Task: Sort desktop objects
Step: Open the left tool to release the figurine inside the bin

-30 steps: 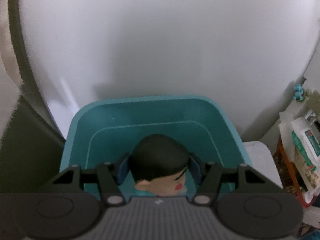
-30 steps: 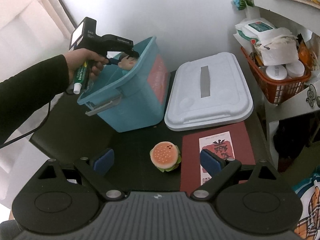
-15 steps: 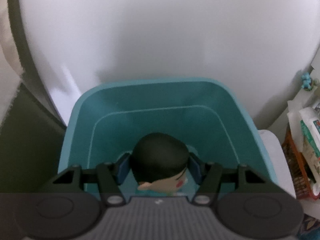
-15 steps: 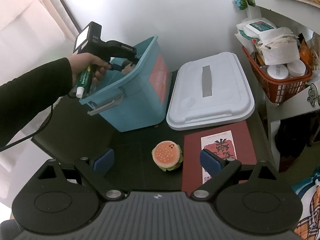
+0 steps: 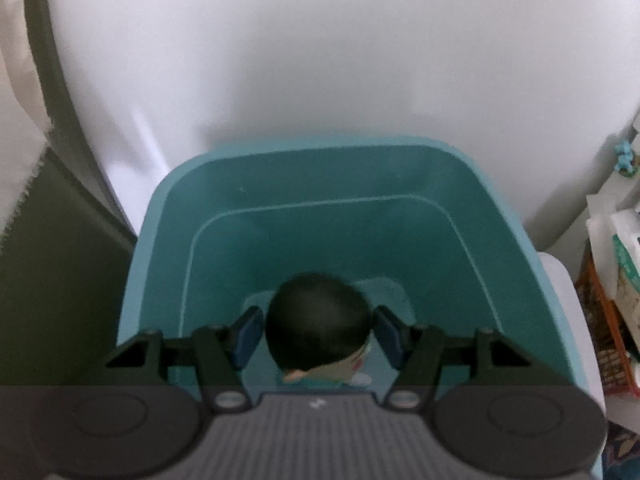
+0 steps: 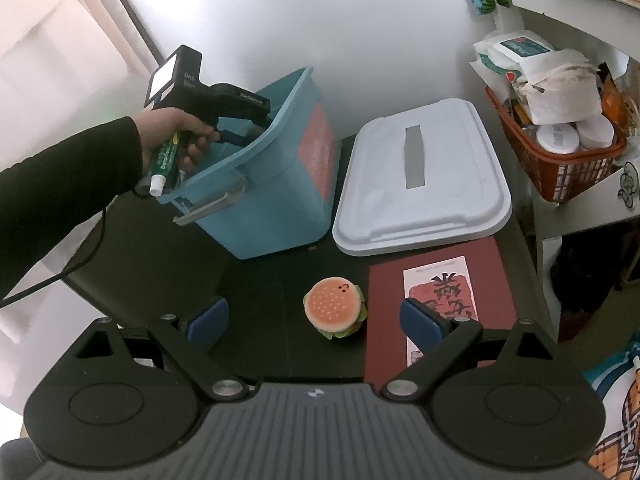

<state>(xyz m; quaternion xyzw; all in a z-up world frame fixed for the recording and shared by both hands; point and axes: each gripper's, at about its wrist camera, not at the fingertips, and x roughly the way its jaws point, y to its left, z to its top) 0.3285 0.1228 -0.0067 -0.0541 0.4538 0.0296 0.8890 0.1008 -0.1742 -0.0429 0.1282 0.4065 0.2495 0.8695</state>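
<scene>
- The right gripper (image 6: 314, 318) hangs over the near edge of the black desk (image 6: 160, 248), blue-padded jaws spread wide, nothing between them.
- Just beyond stands a small plush hamburger toy (image 6: 335, 307); a dark red booklet with a white label (image 6: 436, 304) lies to its right.
- Farther back, a white plastic bin lid (image 6: 420, 184) lies flat, right of the teal plastic storage bin (image 6: 276, 184).
- The left gripper (image 5: 318, 330), held in a hand (image 6: 172, 136) with a green tube (image 6: 163, 168), reaches into the bin.
- Its pads grip a black-haired doll head (image 5: 318, 328) low inside the bin.
- At far right stands an orange basket of packets (image 6: 560, 160).
</scene>
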